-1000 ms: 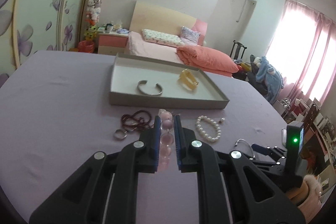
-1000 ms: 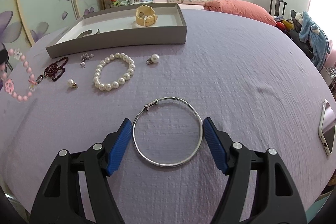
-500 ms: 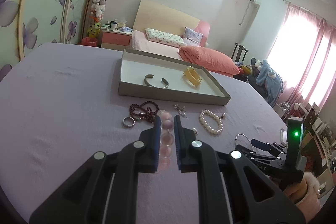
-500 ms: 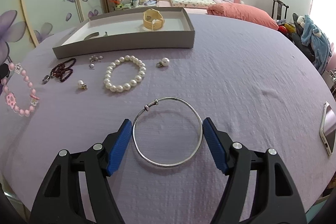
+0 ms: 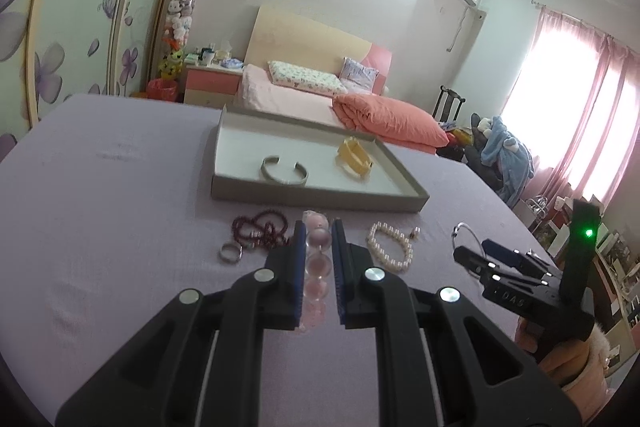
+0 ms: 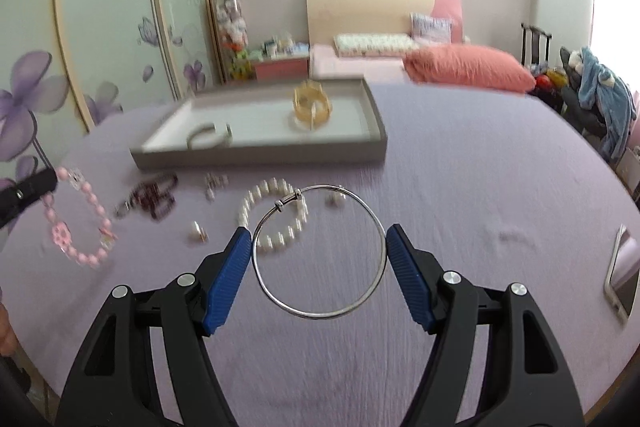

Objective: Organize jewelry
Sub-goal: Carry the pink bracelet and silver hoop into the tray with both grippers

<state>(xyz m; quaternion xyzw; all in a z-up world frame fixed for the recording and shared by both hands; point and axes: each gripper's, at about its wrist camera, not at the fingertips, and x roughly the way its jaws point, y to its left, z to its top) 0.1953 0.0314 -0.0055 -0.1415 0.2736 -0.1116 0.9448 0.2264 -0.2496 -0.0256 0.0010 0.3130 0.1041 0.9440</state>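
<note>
My left gripper [image 5: 317,227] is shut on a pink bead bracelet [image 5: 318,239], which hangs from it above the purple cloth; in the right wrist view the bracelet [image 6: 80,223] dangles at the far left. My right gripper [image 6: 319,231] is shut on a thin silver bangle [image 6: 320,315], its blue pads pressing the ring's two sides, lifted clear of the cloth. A grey tray [image 5: 320,201] holds a silver cuff [image 5: 284,171] and a yellow watch [image 5: 354,157]. A pearl bracelet [image 5: 390,247] lies in front of the tray.
Dark red beads [image 5: 260,227] and a silver ring [image 5: 231,253] lie left of the left gripper. Small charms [image 6: 214,183] and a pearl earring [image 6: 198,233] rest on the cloth. A phone [image 6: 620,275] lies at the table's right edge. A bed stands behind.
My right gripper has risen with the silver bangle, lifting it off the cloth. The left gripper still holds the pink bracelet in much the same place.
</note>
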